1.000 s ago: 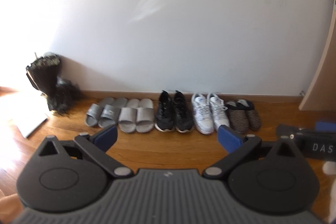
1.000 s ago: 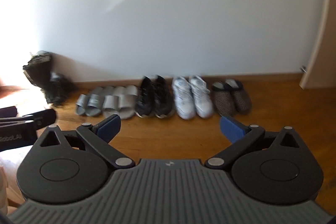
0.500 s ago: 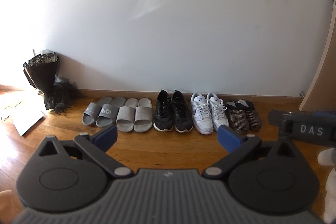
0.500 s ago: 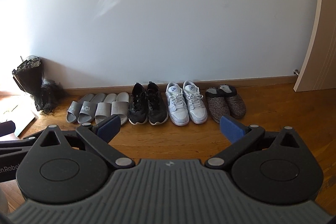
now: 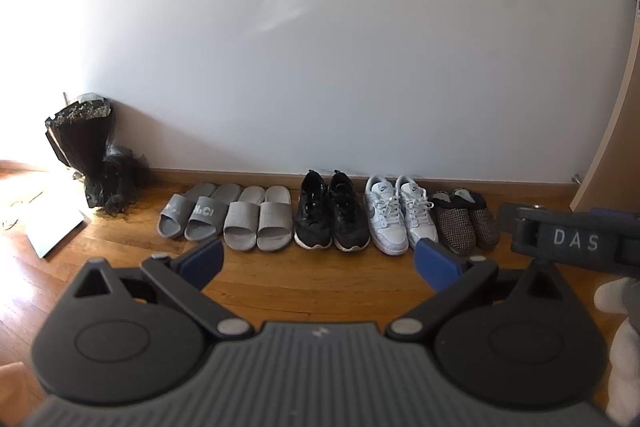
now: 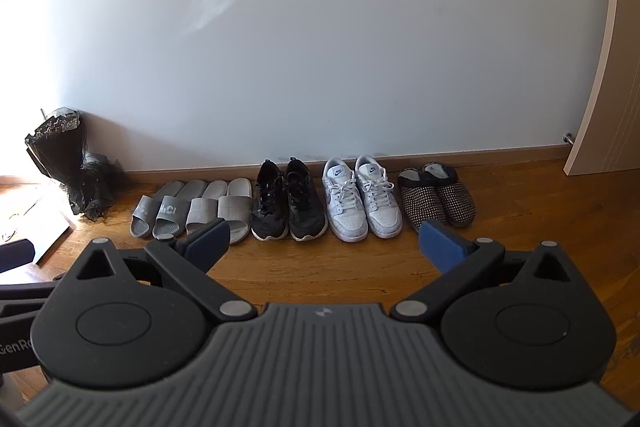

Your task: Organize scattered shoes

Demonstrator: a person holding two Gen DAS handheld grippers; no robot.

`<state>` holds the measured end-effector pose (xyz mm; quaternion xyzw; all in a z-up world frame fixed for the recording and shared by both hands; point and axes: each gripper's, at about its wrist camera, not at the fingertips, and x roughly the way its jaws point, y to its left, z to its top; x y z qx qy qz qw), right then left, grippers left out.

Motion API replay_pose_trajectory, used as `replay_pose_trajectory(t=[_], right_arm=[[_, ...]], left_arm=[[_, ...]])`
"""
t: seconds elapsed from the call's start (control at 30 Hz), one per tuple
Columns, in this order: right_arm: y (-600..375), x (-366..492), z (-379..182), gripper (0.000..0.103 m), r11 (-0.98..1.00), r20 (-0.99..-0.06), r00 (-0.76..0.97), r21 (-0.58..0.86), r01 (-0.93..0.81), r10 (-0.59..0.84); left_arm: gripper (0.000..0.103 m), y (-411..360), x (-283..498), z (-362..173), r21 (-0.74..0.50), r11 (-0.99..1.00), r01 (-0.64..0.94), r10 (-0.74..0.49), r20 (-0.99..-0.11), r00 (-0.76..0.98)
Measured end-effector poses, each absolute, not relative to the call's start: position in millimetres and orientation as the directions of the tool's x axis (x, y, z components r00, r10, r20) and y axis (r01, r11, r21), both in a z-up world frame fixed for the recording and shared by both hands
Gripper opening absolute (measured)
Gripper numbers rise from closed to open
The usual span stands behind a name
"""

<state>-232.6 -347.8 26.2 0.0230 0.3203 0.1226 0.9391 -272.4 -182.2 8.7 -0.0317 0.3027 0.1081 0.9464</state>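
Wood floor [image 6: 360, 267]: shoes [image 6: 304, 201] paired along wall edge. Our left gripper [image 5: 318, 259] and right gripper [image 6: 324, 241]: jaws spread, empty. We judge sorting done; next only final check.

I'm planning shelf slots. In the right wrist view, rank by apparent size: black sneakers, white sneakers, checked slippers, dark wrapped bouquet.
1. Bouquet, largest, though it stands upright.
2. Black sneakers and white sneakers: look alike, not ranked.
3. Checked slippers, smallest.
All sit along the same wall, so nearness matters little.
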Motion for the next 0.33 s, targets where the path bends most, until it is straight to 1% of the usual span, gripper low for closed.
replay_pose_trajectory(t=[0.33], right_arm=[[-347.4, -236.0, 27.5, 0.102, 0.969, -0.6, 0.762, 0.119, -0.217, 0.245]], left_arm=[[0.103, -181.4, -273.2, 7.4, 0.004, 0.974, -0.227, 0.186, -0.587, 0.788]])
